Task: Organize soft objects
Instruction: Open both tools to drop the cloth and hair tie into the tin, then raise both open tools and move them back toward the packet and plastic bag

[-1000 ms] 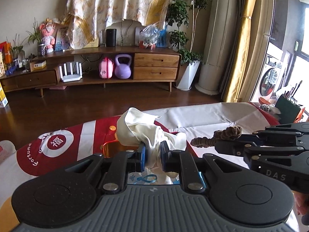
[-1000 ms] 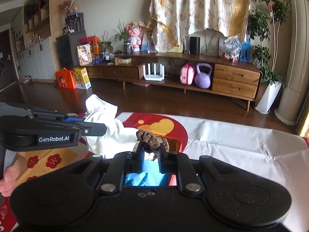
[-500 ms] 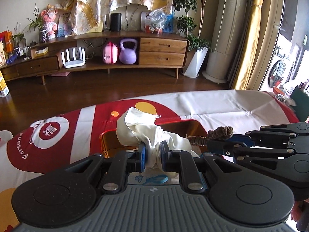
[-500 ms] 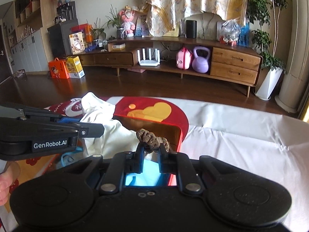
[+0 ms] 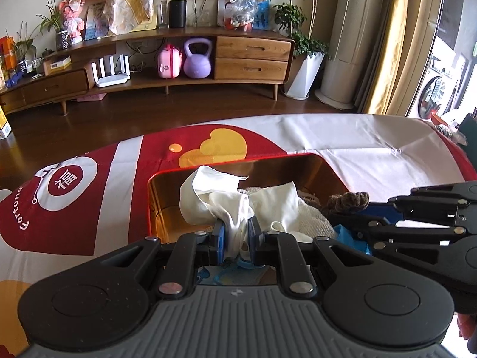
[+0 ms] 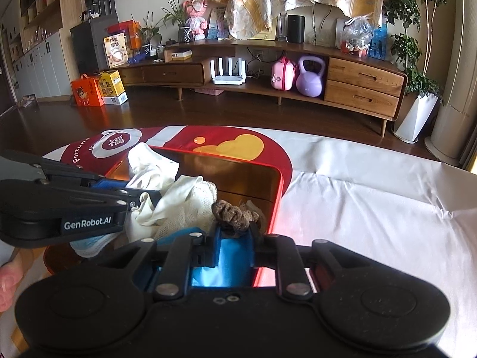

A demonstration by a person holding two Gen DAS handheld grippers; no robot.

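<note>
Straight ahead in the left wrist view, my left gripper has its jaws pinched onto a bunched white cloth, which bulges up from between the blue pads and hangs over the open tin box. That box has red walls and a shiny gold inside, and it sits on the red-and-white tablecloth toward the near edge of the surface. More pale fabric and a knitted cream piece already lie inside. From the right side my right gripper reaches in, carrying a brown scrunchie above the box's right part.

Now the right wrist view: my right gripper has its jaws closed narrowly on the brown scrunchie, held just over the box near its right wall. Blue material shows below the jaws. My left gripper comes in from the left, the white cloth bunched at its tip above the box's left part.
</note>
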